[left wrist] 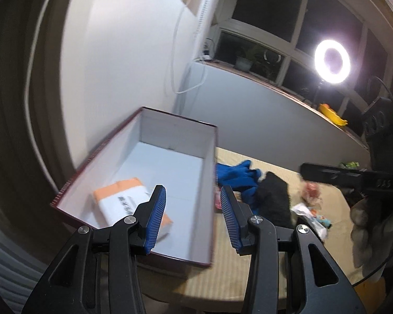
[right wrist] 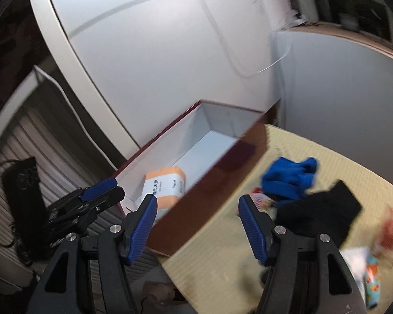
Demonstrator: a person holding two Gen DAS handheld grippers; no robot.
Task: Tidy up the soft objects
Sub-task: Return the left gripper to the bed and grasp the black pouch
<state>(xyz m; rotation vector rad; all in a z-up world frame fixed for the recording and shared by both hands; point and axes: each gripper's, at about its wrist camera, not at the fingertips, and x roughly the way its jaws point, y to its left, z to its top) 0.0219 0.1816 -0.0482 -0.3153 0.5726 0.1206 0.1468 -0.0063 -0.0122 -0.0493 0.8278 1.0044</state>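
A dark red box (left wrist: 212, 183) with a white inside stands on the table; it also shows in the right wrist view (right wrist: 212, 183). An orange and white tissue pack (left wrist: 125, 198) lies inside it, also seen in the right wrist view (right wrist: 165, 183). A blue glove (left wrist: 238, 175) (right wrist: 288, 178) and a black soft cloth (left wrist: 272, 196) (right wrist: 319, 212) lie on the table right of the box. My left gripper (left wrist: 194, 217) is open and empty above the box's near end. My right gripper (right wrist: 196, 225) is open and empty above the box's right wall. The left gripper's fingers (right wrist: 99, 188) show in the right wrist view.
Small wrapped packets (right wrist: 372, 274) and a reddish item (right wrist: 390, 230) lie at the table's right; they also show in the left wrist view (left wrist: 311, 212). The beige table mat (right wrist: 222, 261) runs to a rounded near edge. A ring light (left wrist: 332, 62) stands by the window.
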